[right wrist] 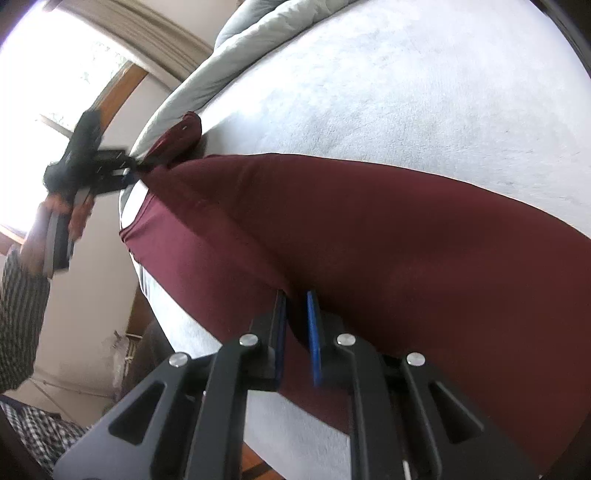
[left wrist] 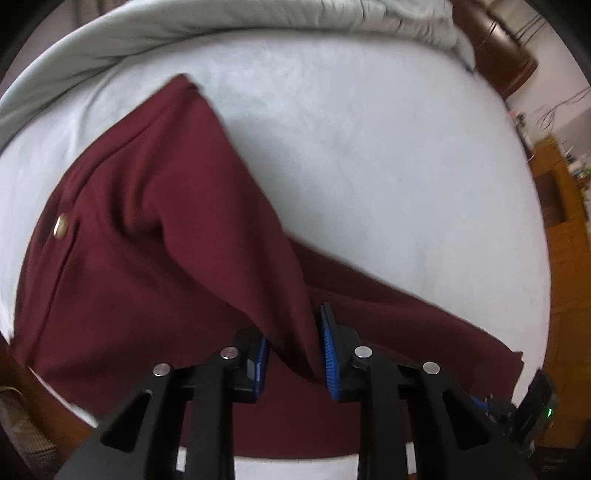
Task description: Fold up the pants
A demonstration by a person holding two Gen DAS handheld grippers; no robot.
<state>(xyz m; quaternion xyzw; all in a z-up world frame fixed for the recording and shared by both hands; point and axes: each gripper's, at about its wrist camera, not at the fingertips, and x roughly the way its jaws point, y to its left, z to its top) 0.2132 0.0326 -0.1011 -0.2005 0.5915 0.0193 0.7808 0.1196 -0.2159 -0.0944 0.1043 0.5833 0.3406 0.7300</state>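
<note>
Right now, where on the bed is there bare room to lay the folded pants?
Free: the pale sheet between the maroon pants and the bunched grey duvet. Crowded: the near edge, where both hand-held grippers, left and right, pinch the pants.

Home bedroom; bed (left wrist: 369,147) under pale sheet, rumpled duvet (left wrist: 221,22) along far edge; curtained window (right wrist: 48,74); wooden cabinet (left wrist: 565,229) beside.

Daylight, soft and even across the pale grey bed sheet (left wrist: 369,147). Right wrist view: bright window (right wrist: 48,92) at upper left blown out to white glare. Strong fisheye curvature, dark vignette at corners. Motion blur on the dark red fabric pants (left wrist: 147,240); faint shadows beneath folds.
</note>
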